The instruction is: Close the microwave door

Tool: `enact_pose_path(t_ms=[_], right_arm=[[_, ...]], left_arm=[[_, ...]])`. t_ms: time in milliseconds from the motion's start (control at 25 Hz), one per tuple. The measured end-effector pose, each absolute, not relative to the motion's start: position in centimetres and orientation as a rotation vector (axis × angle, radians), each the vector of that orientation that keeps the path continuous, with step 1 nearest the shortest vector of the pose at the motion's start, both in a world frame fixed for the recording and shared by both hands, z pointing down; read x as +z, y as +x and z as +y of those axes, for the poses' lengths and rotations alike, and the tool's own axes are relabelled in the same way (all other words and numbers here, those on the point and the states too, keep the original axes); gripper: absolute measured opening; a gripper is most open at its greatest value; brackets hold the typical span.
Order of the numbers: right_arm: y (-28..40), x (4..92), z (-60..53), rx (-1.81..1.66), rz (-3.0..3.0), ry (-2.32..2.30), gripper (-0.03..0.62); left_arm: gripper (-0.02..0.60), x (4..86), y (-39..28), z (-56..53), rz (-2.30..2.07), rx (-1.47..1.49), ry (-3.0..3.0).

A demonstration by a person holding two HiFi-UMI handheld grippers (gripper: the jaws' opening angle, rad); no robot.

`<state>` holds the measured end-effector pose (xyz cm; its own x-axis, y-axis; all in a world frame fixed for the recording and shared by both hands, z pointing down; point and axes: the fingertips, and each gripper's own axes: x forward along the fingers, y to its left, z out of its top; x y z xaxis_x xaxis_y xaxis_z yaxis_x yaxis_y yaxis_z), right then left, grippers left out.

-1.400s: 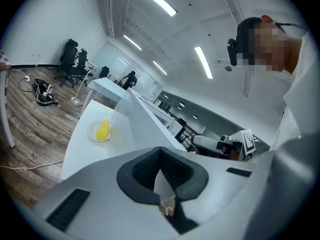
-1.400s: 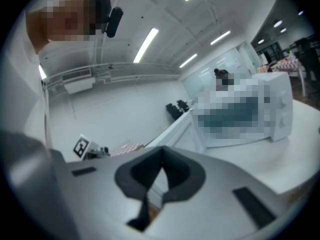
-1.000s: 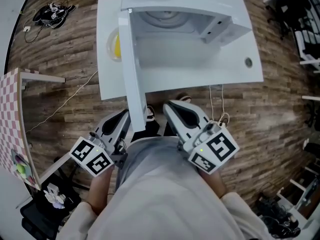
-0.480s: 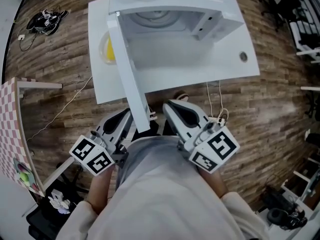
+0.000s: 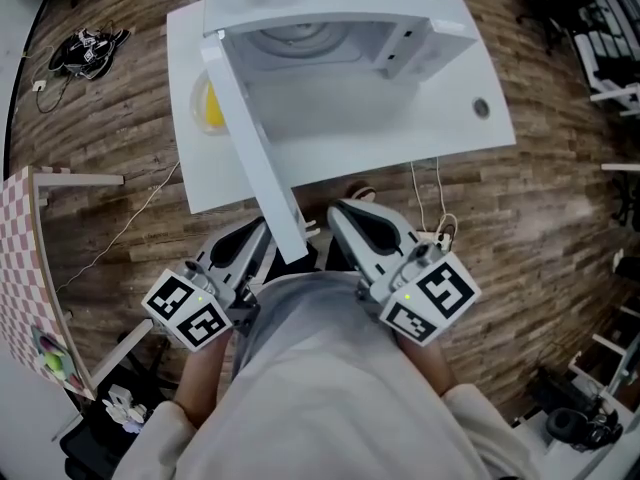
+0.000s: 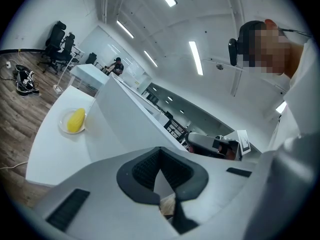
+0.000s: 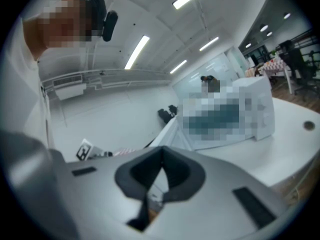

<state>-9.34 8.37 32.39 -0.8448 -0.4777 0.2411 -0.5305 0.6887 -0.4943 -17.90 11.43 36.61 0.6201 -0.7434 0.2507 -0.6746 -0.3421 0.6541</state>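
The microwave [image 5: 340, 28] stood on the white surface [image 5: 455, 128] with its door [image 5: 255, 158] swung wide open toward the person. The door's free edge lay between the two grippers, just beside the left gripper [image 5: 243, 246]. The right gripper [image 5: 362, 226] was near. Both pairs of fingers were pressed together, holding nothing.

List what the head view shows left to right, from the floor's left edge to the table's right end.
checkered board → yellow food on a plate → open microwave door → microwave cavity → round hole in the table
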Motion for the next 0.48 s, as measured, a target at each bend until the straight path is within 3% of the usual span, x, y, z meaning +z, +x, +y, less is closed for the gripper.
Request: enact_pose_path(t_ms=[480], right_arm=[[-7.8, 32.5, 7.8, 0.883, -2.797, 0.895, 0.018]], left_arm=[[0.017, 36.6, -16.3, 10.5, -1.058, -0.093, 2.114]])
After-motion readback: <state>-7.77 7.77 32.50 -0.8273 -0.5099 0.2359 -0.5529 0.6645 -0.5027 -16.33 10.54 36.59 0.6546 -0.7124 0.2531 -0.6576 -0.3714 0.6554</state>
